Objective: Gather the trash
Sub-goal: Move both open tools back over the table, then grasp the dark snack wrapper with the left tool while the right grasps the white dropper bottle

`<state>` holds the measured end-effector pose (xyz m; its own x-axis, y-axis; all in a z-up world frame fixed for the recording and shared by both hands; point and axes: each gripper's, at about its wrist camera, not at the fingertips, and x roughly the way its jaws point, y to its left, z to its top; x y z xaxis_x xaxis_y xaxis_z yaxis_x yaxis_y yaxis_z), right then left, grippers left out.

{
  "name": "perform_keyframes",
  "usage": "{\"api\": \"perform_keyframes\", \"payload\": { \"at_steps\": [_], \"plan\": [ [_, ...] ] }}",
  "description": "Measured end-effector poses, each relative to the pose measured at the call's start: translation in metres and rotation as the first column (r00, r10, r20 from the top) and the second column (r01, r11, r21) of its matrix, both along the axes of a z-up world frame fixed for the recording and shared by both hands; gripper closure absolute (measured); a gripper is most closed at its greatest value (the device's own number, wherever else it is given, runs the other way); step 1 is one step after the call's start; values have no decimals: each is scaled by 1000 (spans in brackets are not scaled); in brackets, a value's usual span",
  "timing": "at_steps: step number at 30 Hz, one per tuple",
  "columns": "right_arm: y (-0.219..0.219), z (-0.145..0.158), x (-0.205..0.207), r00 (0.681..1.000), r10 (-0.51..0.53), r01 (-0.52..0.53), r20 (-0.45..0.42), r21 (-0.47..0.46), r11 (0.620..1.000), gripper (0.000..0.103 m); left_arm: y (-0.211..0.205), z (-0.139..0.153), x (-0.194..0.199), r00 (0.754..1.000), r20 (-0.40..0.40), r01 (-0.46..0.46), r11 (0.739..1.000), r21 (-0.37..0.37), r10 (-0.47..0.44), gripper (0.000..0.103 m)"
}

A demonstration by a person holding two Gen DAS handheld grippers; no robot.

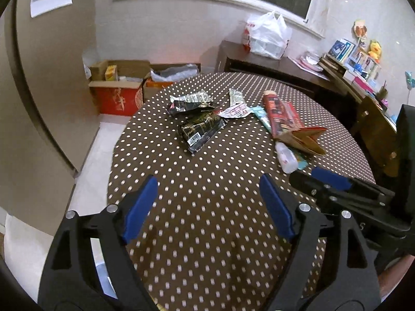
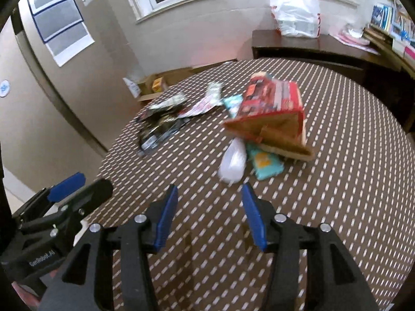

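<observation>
Both the left claw [image 1: 208, 204] and right claw [image 2: 208, 213] hover spread and empty over the dotted surface [image 1: 207, 246], likely readying a grab, with the trash [image 1: 199, 129] strewn ahead of them, untouched

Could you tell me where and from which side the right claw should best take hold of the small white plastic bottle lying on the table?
Probably across its rounded body near the near end. The white bottle lies on its side, pointing at the right claw, open and empty. Its far end tucks under the red carton, so come from the near side.
</observation>
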<state>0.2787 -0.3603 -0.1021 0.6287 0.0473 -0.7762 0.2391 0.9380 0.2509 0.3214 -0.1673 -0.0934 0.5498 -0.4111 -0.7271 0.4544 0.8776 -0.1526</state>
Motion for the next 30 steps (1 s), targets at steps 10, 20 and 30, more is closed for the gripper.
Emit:
{"api": "perform_keyframes", "payload": {
  "at_steps": [10,20,30],
  "plan": [
    [-18,-29,31,1000,1,-1,-21,-7,1000,77,-33,-31,81,998,-54,42,995,90,-37,20],
    [-24,-31,31,1000,2,-2,-4,20,1000,79,-46,-42,104,997,-12,78,988,130,-77,62],
    [-13,-25,13,1000,7,-7,13,36,999,79,-15,-39,70,999,-29,28,993,117,-25,73]
  ]
}}
